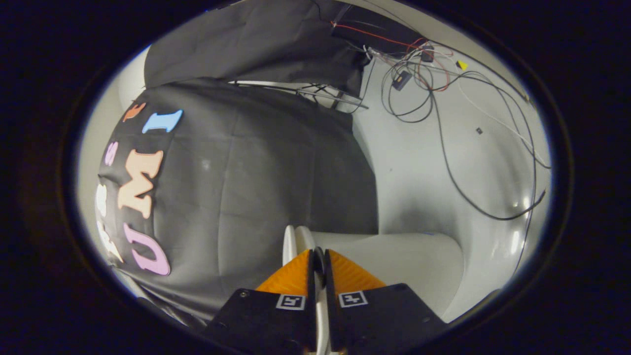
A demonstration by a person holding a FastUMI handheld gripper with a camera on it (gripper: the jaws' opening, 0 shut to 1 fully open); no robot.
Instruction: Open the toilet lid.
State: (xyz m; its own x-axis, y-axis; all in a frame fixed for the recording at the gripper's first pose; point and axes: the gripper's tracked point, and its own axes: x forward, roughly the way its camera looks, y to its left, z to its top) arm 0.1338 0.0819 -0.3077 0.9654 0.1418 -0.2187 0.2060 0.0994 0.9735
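My gripper (319,261) is shut on the thin white edge of the toilet lid (297,240). The edge runs between the two fingers and sticks out just beyond their tips. I see the lid edge-on, as two narrow white rims side by side. A broad, rounded white surface (409,259) of the toilet spreads to the right of the fingers. Whether it belongs to the lid or to the toilet body is unclear. The part of the lid held between the fingers is mostly hidden.
The booth's black cloth wall (256,177) hangs close beyond and left of the fingers. A white wall (419,162) stands to the right, with loose black, red and white cables (443,148) and small electronic parts (402,79) draped over it.
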